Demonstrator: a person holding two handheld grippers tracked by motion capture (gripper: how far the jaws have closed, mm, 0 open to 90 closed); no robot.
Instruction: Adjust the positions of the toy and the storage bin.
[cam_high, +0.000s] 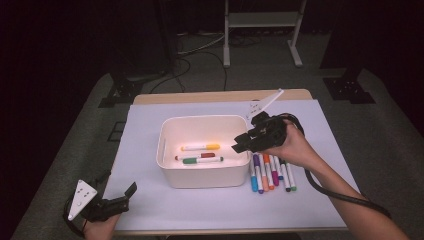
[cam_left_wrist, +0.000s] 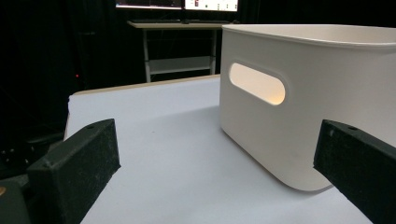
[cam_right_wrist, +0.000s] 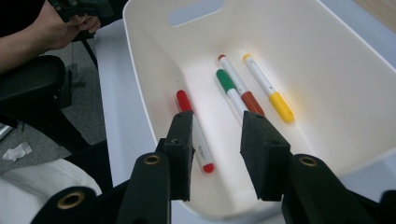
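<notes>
- Markers lie in two groups: some inside the white bin (cam_high: 172, 170) at mid-table, and a row (cam_high: 271, 173) of them on the white sheet (cam_high: 150, 205) just right of it.
- High view: three markers in the bin – yellow (cam_high: 201, 147), brown (cam_high: 195, 156), green (cam_high: 202, 160); the outside row lies side by side, blue to green.
- Right gripper view: a fourth, red marker (cam_right_wrist: 195, 132) shows in the bin, lying along the near wall beside the green (cam_right_wrist: 229, 89), brown (cam_right_wrist: 240, 86) and yellow (cam_right_wrist: 268, 88) ones.
- Right gripper (cam_high: 243, 141) hangs over the bin's right rim; its own view has the jaws partly spread, nothing between them, red marker below.
- Left gripper (cam_high: 131, 192) rests at the table's near left corner, well apart from the bin.
- Left gripper view: jaws wide apart and empty, facing the bin's side wall with its handle slot (cam_left_wrist: 257, 83), which the high view barely shows.
</notes>
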